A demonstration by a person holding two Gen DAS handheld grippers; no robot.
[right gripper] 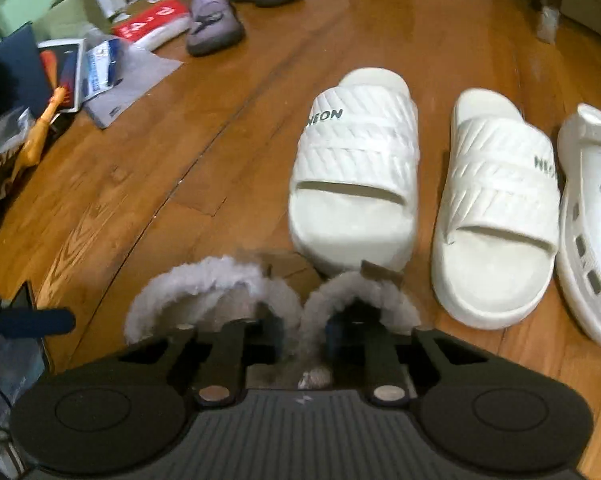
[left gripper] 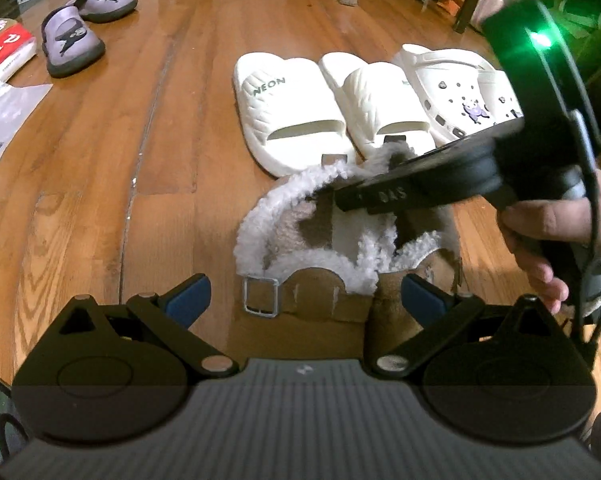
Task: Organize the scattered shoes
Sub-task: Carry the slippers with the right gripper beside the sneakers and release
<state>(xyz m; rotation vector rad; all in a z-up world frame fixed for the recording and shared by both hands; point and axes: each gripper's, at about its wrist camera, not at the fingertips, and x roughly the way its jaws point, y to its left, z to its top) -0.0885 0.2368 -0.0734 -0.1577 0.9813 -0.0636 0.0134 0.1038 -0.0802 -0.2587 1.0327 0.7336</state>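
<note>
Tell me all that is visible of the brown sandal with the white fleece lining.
The brown sandal looks like suede, with thick white fleece lining along its straps and opening. A metal buckle sits on one strap at its near side. It rests on the wooden floor, just in front of the white NEON slides, close to their toes. The right gripper is shut on its fleecy strap edge. The left gripper is open just before it, not touching.

Warm indoor light, glare on the wooden floor (left gripper: 180, 80), fisheye bending at edges, slight blur
</note>
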